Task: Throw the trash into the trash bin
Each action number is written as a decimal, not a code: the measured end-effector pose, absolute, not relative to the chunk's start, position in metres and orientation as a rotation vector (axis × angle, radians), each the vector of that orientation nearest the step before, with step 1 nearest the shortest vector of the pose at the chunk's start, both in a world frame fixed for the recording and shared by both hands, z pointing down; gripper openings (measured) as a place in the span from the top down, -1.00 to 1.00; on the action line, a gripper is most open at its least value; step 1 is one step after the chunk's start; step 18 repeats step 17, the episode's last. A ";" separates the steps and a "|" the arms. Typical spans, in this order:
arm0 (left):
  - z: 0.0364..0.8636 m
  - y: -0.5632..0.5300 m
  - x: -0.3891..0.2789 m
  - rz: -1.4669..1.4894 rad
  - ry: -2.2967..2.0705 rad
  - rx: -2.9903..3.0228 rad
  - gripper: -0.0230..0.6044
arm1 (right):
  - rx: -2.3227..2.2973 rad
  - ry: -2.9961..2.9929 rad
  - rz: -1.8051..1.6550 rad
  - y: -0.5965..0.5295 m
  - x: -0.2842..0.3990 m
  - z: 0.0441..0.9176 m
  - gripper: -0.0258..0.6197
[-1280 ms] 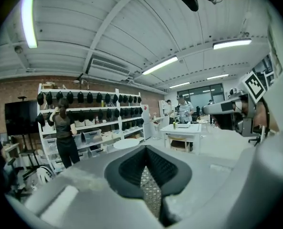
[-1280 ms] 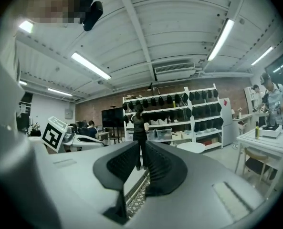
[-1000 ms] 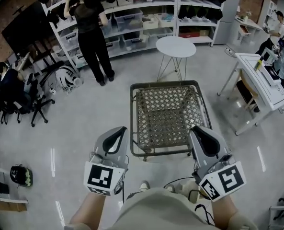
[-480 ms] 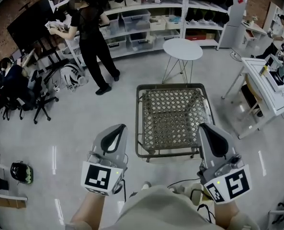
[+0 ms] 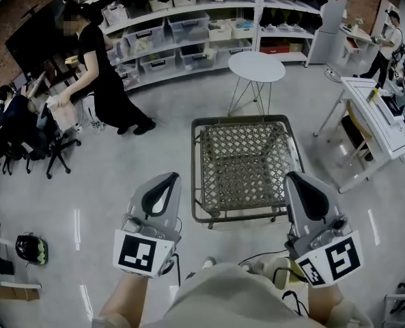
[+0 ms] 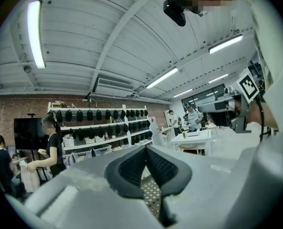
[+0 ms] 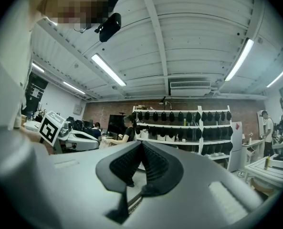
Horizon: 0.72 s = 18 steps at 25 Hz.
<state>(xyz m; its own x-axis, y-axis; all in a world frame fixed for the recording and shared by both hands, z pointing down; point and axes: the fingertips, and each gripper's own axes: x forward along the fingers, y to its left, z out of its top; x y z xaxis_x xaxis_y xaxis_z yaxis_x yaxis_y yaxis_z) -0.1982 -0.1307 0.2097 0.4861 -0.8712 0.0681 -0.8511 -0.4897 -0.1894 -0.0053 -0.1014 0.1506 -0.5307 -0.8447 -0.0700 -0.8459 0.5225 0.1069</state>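
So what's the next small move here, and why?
Probably open a claw and turn to look for trash: the left claw and right claw are both shut on nothing, and no trash shows near the woven bin ahead.

A round white table (image 5: 256,66) stands toward the far side of the floor, just in front of a long white shelving unit (image 5: 209,9) that runs along the far wall. The shelves hold clear bins (image 5: 186,27) and a row of dark rounded items (image 6: 89,114), possibly helmets. Near the floor's left edge a person in black (image 5: 101,80) bends toward some office chairs (image 5: 55,145). A white desk (image 5: 380,121) stands at the right edge. A black helmet (image 5: 30,249) lies near the near-left corner.
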 end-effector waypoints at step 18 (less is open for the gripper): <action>0.212 -0.126 -0.191 -0.282 1.497 -2.607 0.92 | -1.530 2.748 0.180 -0.094 0.001 0.153 0.91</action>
